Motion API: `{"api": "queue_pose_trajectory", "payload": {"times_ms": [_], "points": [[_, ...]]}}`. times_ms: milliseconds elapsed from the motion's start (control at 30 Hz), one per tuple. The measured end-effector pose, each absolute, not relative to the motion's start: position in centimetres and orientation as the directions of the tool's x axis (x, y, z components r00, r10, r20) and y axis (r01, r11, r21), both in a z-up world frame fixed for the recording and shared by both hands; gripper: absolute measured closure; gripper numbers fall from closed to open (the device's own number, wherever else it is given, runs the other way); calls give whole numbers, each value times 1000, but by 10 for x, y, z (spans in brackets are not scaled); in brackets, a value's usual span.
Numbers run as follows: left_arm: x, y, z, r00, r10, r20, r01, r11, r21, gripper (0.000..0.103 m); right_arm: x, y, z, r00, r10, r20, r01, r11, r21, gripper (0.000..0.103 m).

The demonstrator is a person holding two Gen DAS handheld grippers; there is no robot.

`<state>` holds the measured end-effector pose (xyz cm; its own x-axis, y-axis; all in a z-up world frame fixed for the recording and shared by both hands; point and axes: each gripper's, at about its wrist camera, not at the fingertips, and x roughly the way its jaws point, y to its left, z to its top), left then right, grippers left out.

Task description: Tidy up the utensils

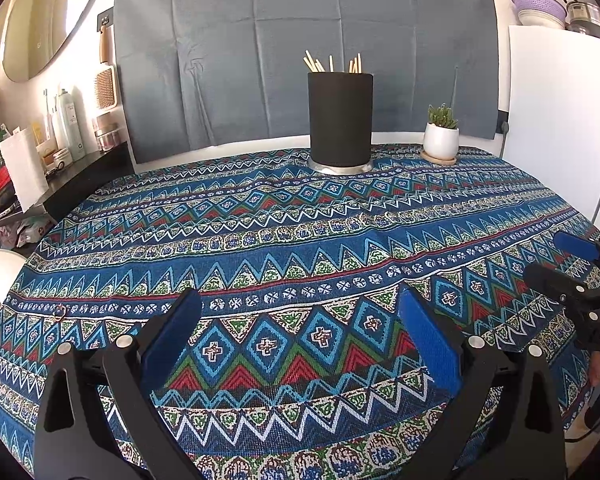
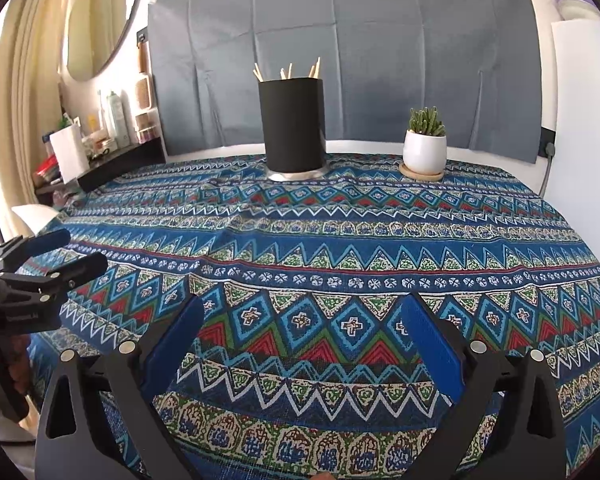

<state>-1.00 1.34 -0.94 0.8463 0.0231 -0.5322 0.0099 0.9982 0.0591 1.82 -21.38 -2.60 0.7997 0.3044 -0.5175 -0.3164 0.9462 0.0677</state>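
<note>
A black cylindrical holder (image 1: 340, 119) (image 2: 291, 125) stands at the far side of the table, with several wooden chopsticks (image 1: 332, 62) (image 2: 287, 70) sticking out of its top. My left gripper (image 1: 300, 308) hovers open over the near part of the patterned tablecloth (image 1: 260, 240), nothing between its blue pads. My right gripper (image 2: 304, 310) is open too and holds nothing. Each gripper shows in the other's view, the right gripper (image 1: 556, 254) at the right edge and the left gripper (image 2: 82, 250) at the left edge, both with jaws apart.
A small cactus in a white pot (image 1: 441, 138) (image 2: 425, 148) sits on a wooden coaster right of the holder. A grey cloth backdrop (image 1: 300, 40) hangs behind the table. A cluttered dark shelf (image 1: 60, 168) lies to the left, a white appliance (image 1: 560, 120) to the right.
</note>
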Motion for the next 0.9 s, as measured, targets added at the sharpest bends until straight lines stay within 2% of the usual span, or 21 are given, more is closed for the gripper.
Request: {"api": "queue_pose_trajectory", "payload": {"times_ms": [900], "points": [[-6, 15, -13, 827, 8, -563, 18, 999, 40, 6, 18, -211, -26, 799, 303, -520, -317, 946, 64, 8]]}}
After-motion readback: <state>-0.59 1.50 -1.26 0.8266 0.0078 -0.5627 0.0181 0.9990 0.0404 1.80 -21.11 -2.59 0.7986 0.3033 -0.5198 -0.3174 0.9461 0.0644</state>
